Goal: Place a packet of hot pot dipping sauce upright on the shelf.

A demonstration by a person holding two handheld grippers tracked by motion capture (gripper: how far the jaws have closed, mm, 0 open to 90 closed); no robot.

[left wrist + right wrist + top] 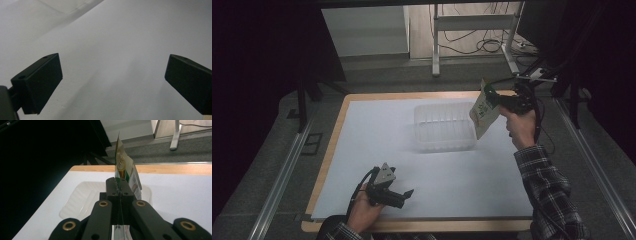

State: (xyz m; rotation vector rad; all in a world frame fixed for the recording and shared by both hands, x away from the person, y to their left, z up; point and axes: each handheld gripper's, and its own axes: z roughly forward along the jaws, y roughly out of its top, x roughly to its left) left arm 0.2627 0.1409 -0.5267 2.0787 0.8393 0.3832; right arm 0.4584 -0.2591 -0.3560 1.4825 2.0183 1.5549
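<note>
**Over the tub: a pouch held in the right tool**

At the far right of the table [362, 107], we see the right tool [499, 101] raised above the white sheet, gripped by the person's right hand [521, 127], with a plaid sleeve [548, 190] running back toward the near edge. Its jaws are pressed together on a green and white printed pouch [484, 109], pinching it by one edge. From the high view the pouch hangs tilted, its lower end just beside the right rim of the clear plastic tub [444, 127]; whether the two touch, we cannot tell. Along the right gripper view we look down the closed jaws of the right tool [119, 185]: the pouch [121, 161] rises edge-on beyond them, and the ribbed, see-through tub [82, 197] lies on the sheet below and behind it.

Near the front left of the table, the left tool [407, 193] rests low over the sheet in the person's left hand [364, 212], well apart from the tub. In the left gripper view its two black jaws stand wide apart, with nothing between them but bare white sheet [112, 50].
</note>
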